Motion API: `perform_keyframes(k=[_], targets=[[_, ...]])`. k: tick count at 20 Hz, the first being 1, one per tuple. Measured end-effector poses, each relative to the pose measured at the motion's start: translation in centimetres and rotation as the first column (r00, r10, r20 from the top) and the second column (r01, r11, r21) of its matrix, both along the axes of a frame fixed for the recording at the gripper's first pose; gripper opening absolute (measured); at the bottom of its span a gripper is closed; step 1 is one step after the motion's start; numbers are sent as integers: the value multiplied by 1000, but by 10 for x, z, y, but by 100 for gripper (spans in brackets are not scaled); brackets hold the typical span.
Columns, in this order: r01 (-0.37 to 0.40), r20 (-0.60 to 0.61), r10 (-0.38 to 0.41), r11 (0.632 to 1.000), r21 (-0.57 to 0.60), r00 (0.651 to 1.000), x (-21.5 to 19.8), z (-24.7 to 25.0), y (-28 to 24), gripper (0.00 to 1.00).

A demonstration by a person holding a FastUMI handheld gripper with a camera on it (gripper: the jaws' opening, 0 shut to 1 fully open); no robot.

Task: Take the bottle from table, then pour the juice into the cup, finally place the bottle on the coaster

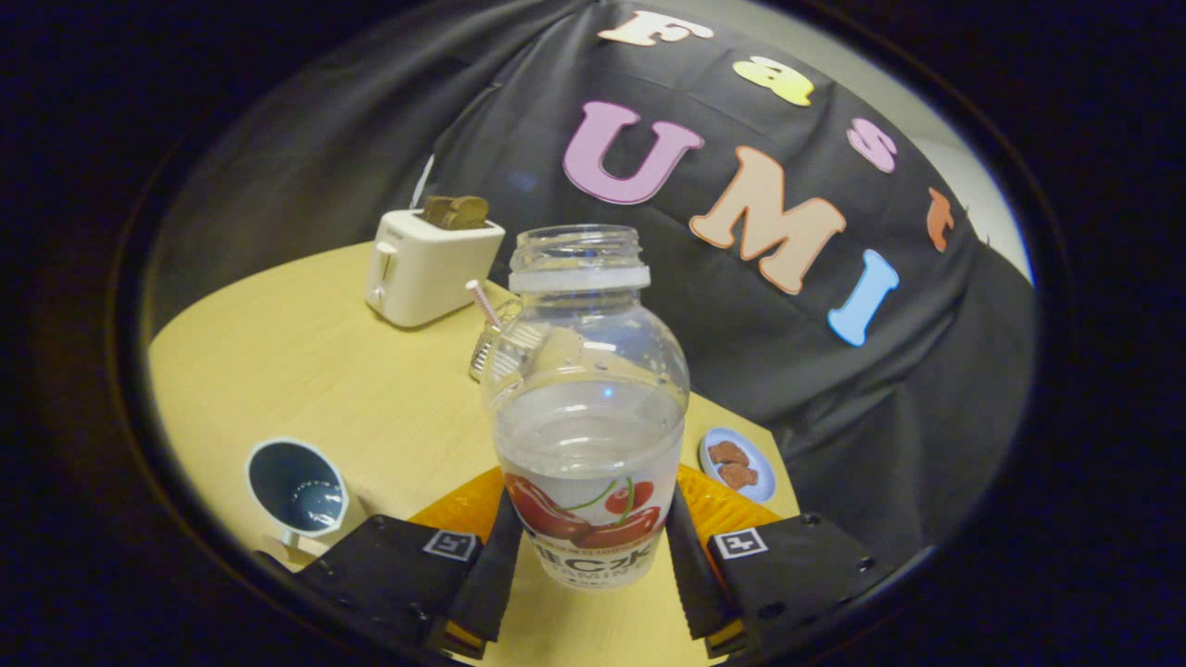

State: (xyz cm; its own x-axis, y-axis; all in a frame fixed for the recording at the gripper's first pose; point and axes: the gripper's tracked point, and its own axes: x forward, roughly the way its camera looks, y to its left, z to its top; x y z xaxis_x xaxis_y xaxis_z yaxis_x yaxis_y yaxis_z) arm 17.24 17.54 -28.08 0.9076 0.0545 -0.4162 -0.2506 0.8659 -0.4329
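From the gripper view, the claw (pixel 588 556) is clamped on the uncapped juice bottle (pixel 586 408), both fingers pressing its labelled base. The orange coaster (pixel 718 505) lies just beyond them; the cup (pixel 298 486) sits left. I'd tilt slowly, mouth over the cup.

Demo booth w/ toaster (pixel 426 264), table (pixel 306 371)

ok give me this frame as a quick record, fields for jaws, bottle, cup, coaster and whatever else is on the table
jaws: gripper shut on the bottle, one finger on each side of its label
bottle: bottle upright, cap off, clear liquid partway up
cup: blue cup left of the fingers, apart from the bottle
coaster: orange coaster behind the bottle's base
other: white toaster beyond; small plate with brown pieces at right
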Motion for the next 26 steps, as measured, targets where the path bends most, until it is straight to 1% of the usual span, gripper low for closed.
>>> perform_keyframes(k=[2, 3, 4, 6, 7, 8, 10, 12, 16, 20, 24, 26], targets=[[17, -22, -15, 993, 119, 1000, 13, -2, 3, 77], [26, -37, -19, 980, 197, 999, 19, -6, 6, 77], [33, -50, -20, 959, 281, 999, 26, -8, 10, 77], [51, -52, -32, 903, 427, 998, 40, -9, 14, 77], [60, -47, -43, 878, 475, 998, 48, -11, 13, 77], [61, -34, -51, 861, 504, 998, 57, -11, 12, 77], [60, -17, -60, 849, 525, 998, 71, -20, 8, 77], [57, -21, -54, 845, 532, 998, 78, -33, 11, 77], [48, -55, -22, 839, 542, 998, 81, -68, 22, 77], [66, -70, -33, 834, 548, 997, 88, -91, 20, 77], [110, -105, -62, 829, 548, 993, 95, -111, 13, 77], [120, -111, -70, 828, 548, 991, 97, -116, 12, 78]])
